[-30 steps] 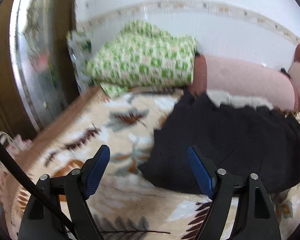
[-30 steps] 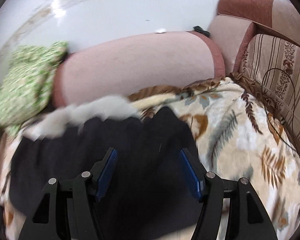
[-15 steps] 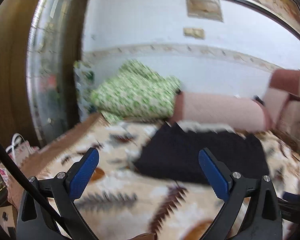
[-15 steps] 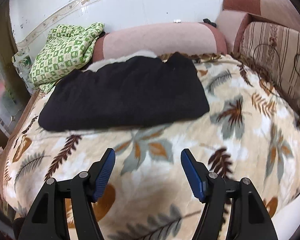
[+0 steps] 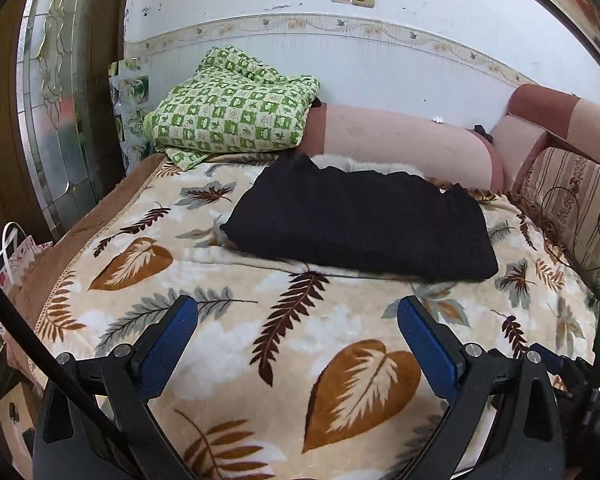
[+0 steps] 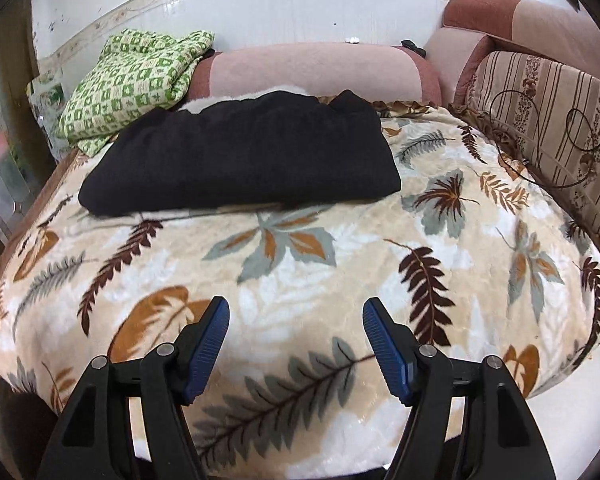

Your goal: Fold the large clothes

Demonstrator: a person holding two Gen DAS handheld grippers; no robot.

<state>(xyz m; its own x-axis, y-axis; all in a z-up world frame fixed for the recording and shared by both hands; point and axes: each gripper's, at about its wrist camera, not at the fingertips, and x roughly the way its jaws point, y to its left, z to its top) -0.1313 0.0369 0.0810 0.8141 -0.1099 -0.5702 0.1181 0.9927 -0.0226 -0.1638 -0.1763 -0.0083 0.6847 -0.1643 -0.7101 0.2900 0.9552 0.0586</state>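
A black garment (image 5: 360,224) lies folded in a flat rectangle at the far side of the leaf-patterned blanket (image 5: 260,360), with white fleece lining showing at its far edge. It also shows in the right wrist view (image 6: 240,160). My left gripper (image 5: 298,316) is open and empty, held over the near part of the blanket, well short of the garment. My right gripper (image 6: 296,312) is open and empty too, over the blanket's (image 6: 300,260) near edge.
A green checked cloth (image 5: 232,112) sits at the far left on a pink bolster (image 5: 400,140). A striped sofa back (image 6: 548,112) runs along the right. A glass-panelled door (image 5: 56,100) and a gift bag (image 5: 16,256) stand left of the bed.
Both grippers have pulled back from the black garment toward the near edge of the bed. The garment now lies folded and untouched; a second ago both grippers were right over it.
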